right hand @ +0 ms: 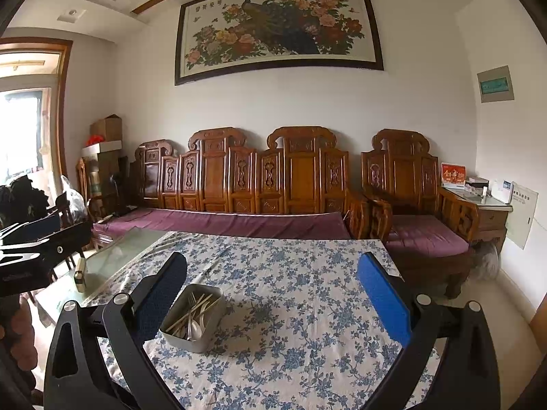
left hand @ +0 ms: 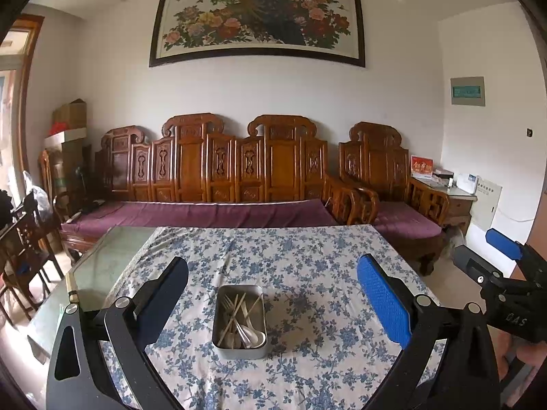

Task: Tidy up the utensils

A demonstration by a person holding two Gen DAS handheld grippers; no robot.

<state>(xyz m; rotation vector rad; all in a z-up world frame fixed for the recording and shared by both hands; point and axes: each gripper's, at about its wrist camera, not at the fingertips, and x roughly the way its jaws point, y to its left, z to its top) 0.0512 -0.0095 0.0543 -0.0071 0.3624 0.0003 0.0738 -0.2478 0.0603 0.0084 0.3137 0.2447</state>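
Observation:
A grey metal tin (left hand: 239, 321) stands on the blue-flowered tablecloth (left hand: 307, 273). It holds a fork, spoons and several chopsticks (left hand: 236, 317) in a jumble. My left gripper (left hand: 273, 294) is open and empty, held above the table with the tin between and below its fingers. My right gripper (right hand: 273, 294) is open and empty; the tin (right hand: 193, 317) lies toward its left finger (right hand: 160, 294). The right gripper also shows at the right edge of the left wrist view (left hand: 502, 266).
The cloth covers a glass-topped table (left hand: 109, 259) whose bare glass shows on the left, with a small brass-coloured cylinder (right hand: 80, 275) on it. A carved wooden sofa (left hand: 218, 177) with purple cushions stands behind the table. Dark chairs (left hand: 24, 239) stand at the left.

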